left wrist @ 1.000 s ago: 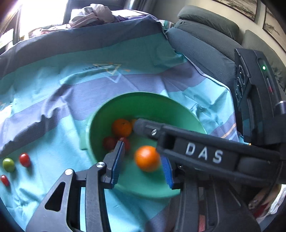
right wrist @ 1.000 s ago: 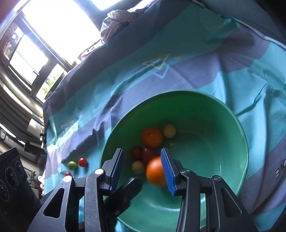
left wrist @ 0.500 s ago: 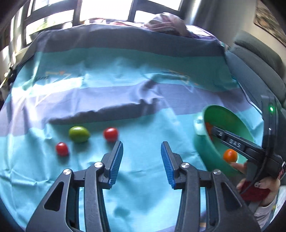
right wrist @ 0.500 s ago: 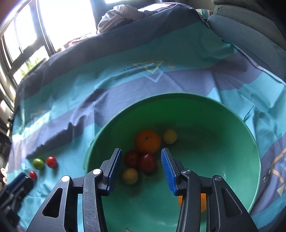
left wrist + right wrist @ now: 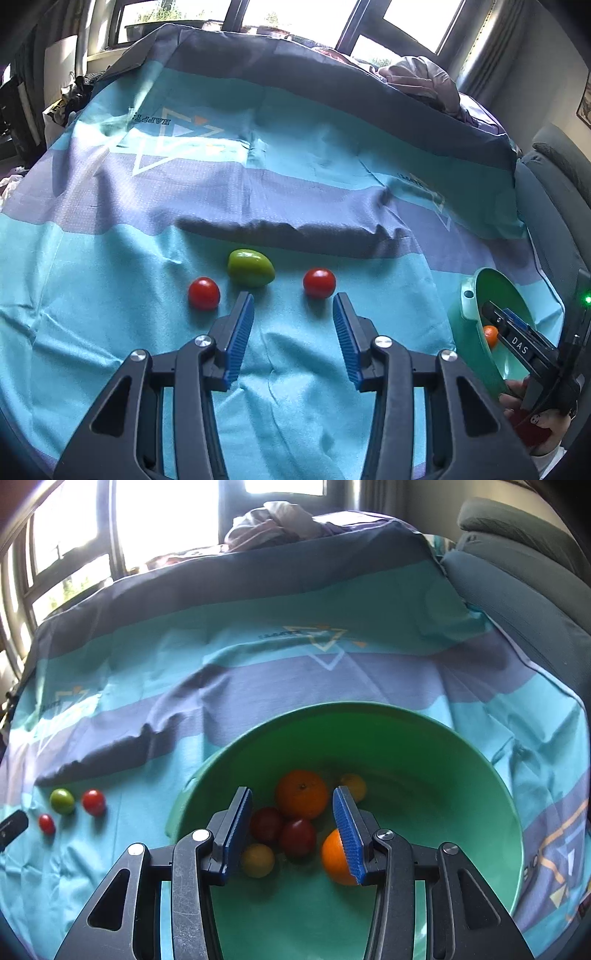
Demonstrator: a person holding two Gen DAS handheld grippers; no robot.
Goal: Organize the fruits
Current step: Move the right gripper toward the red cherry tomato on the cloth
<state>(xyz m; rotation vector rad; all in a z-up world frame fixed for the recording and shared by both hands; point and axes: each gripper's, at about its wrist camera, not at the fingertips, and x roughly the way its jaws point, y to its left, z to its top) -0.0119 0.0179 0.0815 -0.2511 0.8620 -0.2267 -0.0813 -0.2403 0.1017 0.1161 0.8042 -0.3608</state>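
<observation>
The left gripper (image 5: 293, 308) tilts down at the cloth (image 5: 332, 177), its jaws parted and empty after opening slightly; a red tomato (image 5: 319, 283) lies just beyond its right fingertip, a green fruit (image 5: 251, 268) beyond its left. The right gripper (image 5: 291, 803), released, hangs over the green bowl (image 5: 424, 738), oranges (image 5: 302, 794) beneath.

- Bright daylight pours through dark-framed windows (image 5: 306, 18) along the far side, blown out to white in the right wrist view.
- A wide surface is covered by a striped cloth (image 5: 295, 155) in teal, purple-grey and navy, printed with triangle motifs and creased into a shadowed fold across the middle.
- A crumpled heap of pale fabric (image 5: 421, 79) lies at the cloth's far edge, below the windows.
- A grey upholstered sofa (image 5: 524, 561) stands just beside the cloth on the right.
- A framed picture (image 5: 585, 107) hangs on the pale right wall.
</observation>
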